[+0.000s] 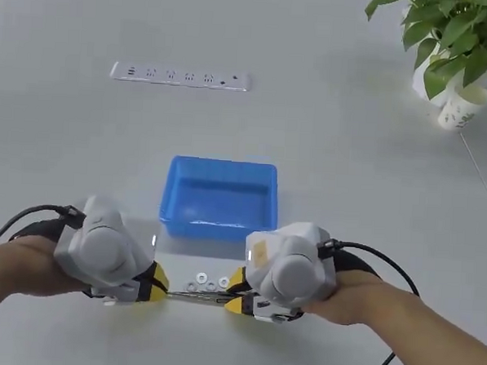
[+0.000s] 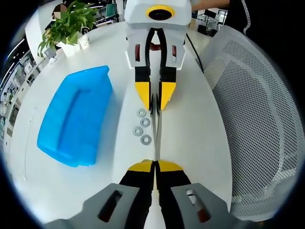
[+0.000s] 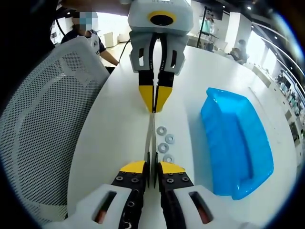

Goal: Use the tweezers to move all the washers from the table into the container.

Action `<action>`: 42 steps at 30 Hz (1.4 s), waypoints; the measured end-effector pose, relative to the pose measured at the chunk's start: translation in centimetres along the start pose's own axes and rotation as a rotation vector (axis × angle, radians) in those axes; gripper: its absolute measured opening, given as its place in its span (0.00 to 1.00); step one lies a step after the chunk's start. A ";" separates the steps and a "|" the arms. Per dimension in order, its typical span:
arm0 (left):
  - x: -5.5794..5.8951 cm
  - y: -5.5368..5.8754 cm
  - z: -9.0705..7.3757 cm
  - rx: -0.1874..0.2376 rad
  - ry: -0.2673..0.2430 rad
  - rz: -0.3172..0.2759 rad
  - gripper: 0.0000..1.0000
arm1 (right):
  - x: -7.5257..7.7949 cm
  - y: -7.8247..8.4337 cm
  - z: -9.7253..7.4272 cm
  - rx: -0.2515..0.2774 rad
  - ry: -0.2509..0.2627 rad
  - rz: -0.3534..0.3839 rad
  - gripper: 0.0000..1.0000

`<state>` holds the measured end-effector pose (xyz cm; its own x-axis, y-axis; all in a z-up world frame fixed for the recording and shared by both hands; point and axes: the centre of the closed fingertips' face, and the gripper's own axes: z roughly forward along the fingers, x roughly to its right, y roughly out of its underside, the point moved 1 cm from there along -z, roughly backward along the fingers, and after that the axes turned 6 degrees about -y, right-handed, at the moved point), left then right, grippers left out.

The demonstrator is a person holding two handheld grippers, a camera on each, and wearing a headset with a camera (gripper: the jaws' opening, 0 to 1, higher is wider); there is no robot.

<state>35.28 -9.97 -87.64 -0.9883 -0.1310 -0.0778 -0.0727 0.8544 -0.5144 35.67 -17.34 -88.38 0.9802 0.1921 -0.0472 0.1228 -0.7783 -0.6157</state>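
Observation:
Thin metal tweezers [image 1: 197, 296] lie level between my two grippers, which face each other near the table's front edge. My left gripper [image 1: 160, 288] is shut on one end and my right gripper [image 1: 233, 300] on the other. In the left gripper view the tweezers [image 2: 156, 133] run from my left gripper [image 2: 155, 166] to the right gripper [image 2: 155, 105]. Several small washers [image 1: 208, 283] lie on the table just beyond the tweezers, also seen as washers [image 2: 143, 126] and washers [image 3: 165, 143]. The blue container [image 1: 217, 226] stands behind them, with nothing in it.
A white power strip [image 1: 180, 76] lies at the back of the table. A potted plant [image 1: 455, 46] stands at the back right. A mesh chair back [image 2: 257, 119] sits at the table's near edge, seen too as the mesh chair [image 3: 47, 119].

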 end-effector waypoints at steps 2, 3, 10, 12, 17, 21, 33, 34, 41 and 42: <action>-0.1 -0.2 -0.3 0.005 -0.003 -0.001 0.05 | 0.0 0.0 0.0 0.001 0.001 0.002 0.12; -0.1 -0.3 -0.4 0.008 -0.006 -0.003 0.05 | 0.0 0.0 0.0 0.002 0.001 0.002 0.12; -0.1 -1.2 -1.5 0.033 -0.012 -0.005 0.05 | 0.0 0.0 0.0 0.004 0.004 0.004 0.12; -0.1 -1.6 -1.8 0.043 -0.014 -0.008 0.05 | -0.1 0.0 0.0 0.003 0.005 0.004 0.12; -0.2 -2.5 -2.7 0.075 -0.021 -0.014 0.05 | -0.1 0.1 0.0 0.003 0.005 0.002 0.12; -0.3 -3.6 -3.4 0.098 -0.029 -0.005 0.05 | -0.1 0.1 -0.1 0.001 0.008 0.000 0.12; -0.5 -6.8 -5.2 0.162 -0.047 0.031 0.05 | -0.1 -0.3 -0.7 0.031 0.026 0.019 0.11; -0.5 -7.0 -5.4 0.166 -0.047 0.032 0.05 | -0.1 -0.4 -0.7 0.035 0.026 0.022 0.11; -0.4 -8.3 -6.3 0.180 -0.050 0.054 0.05 | 0.0 -1.0 -0.9 0.070 0.038 0.040 0.11; -0.4 -8.6 -6.4 0.184 -0.051 0.057 0.05 | 0.0 -1.1 -1.0 0.074 0.041 0.042 0.11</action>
<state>35.43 -14.03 -77.77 -0.9818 -0.1138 -0.1518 0.0137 0.7558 -0.6547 35.66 -17.08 -86.96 0.9899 0.1348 -0.0427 0.0716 -0.7382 -0.6708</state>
